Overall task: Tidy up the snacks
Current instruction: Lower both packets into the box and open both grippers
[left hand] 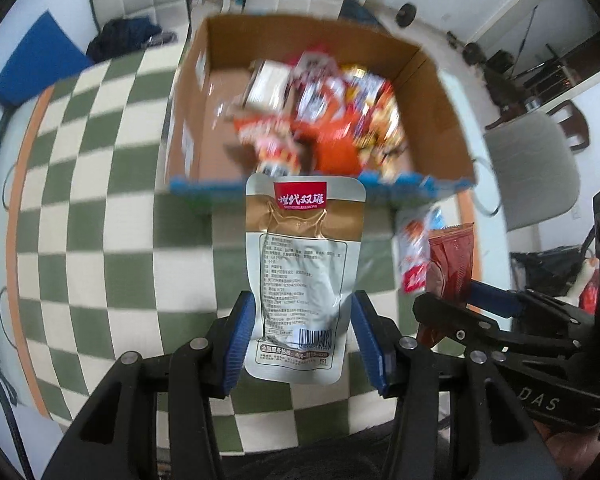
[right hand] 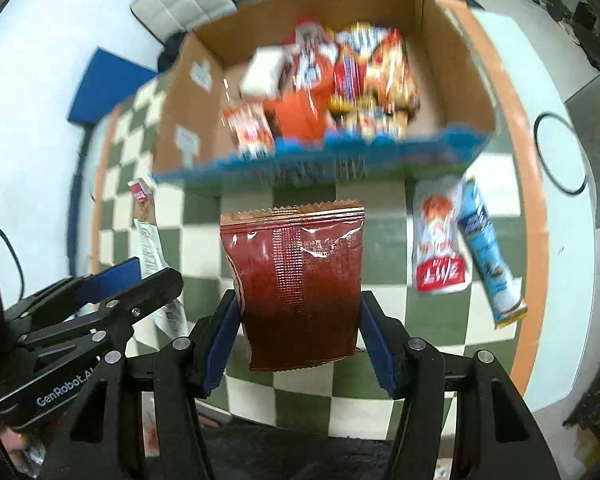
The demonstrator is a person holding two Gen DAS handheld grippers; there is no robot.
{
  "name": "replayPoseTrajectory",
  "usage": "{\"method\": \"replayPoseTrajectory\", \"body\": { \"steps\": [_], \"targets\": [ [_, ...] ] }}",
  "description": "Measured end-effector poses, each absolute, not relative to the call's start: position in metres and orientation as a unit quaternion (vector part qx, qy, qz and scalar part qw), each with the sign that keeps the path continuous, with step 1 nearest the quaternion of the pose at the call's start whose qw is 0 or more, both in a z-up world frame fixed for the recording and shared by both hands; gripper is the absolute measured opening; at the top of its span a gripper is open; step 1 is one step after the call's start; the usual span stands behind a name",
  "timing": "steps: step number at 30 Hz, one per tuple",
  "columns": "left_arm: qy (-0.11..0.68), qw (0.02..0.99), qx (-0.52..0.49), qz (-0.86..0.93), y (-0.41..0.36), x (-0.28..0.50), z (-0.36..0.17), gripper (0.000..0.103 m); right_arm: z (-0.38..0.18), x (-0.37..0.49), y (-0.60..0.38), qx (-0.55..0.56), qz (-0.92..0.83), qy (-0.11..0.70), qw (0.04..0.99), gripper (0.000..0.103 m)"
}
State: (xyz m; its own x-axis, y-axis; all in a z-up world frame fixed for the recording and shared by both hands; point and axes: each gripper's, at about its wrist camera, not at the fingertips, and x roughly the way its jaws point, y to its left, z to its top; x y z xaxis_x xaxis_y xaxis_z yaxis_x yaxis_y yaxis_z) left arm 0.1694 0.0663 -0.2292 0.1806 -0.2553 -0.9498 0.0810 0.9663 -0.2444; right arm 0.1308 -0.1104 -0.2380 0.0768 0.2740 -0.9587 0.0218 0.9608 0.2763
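My left gripper (left hand: pixel 303 304) is shut on a white and gold snack pouch (left hand: pixel 300 240) with a red label, held upright between the blue pads above the checked tablecloth. My right gripper (right hand: pixel 300 304) is shut on a dark red snack packet (right hand: pixel 300 272) with a zigzag top edge. Ahead of both stands an open cardboard box (left hand: pixel 188 120), blurred, with several colourful snack packs (left hand: pixel 324 112) piled toward its right side. The two grippers hang side by side. The right gripper (left hand: pixel 460 300) shows in the left wrist view, and the left gripper (right hand: pixel 140 276) shows in the right wrist view.
A white and red packet (right hand: pixel 440 240) and a light blue stick packet (right hand: pixel 488 252) lie on the green and white checked cloth (right hand: pixel 380 360) in front of the box's right corner. A grey chair (left hand: pixel 536 168) stands to the right. A blue cushion (left hand: pixel 36 64) lies far left.
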Motion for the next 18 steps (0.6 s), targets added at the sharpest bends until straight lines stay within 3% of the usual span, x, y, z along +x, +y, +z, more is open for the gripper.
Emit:
{"method": "replayPoseTrajectory", "body": {
  "steps": [9,18],
  "targets": [
    [0.595,0.794,-0.067,-0.106,0.066,0.242,-0.193,0.046,-0.199,0.199,-0.132,0.113,0.06,0.625,0.77,0.062],
    [0.616,0.781,-0.063,-0.084,0.073,0.333,-0.209,0.046,-0.229,0.282,-0.157,0.1,0.022,0.637,0.764,0.062]
  ]
}}
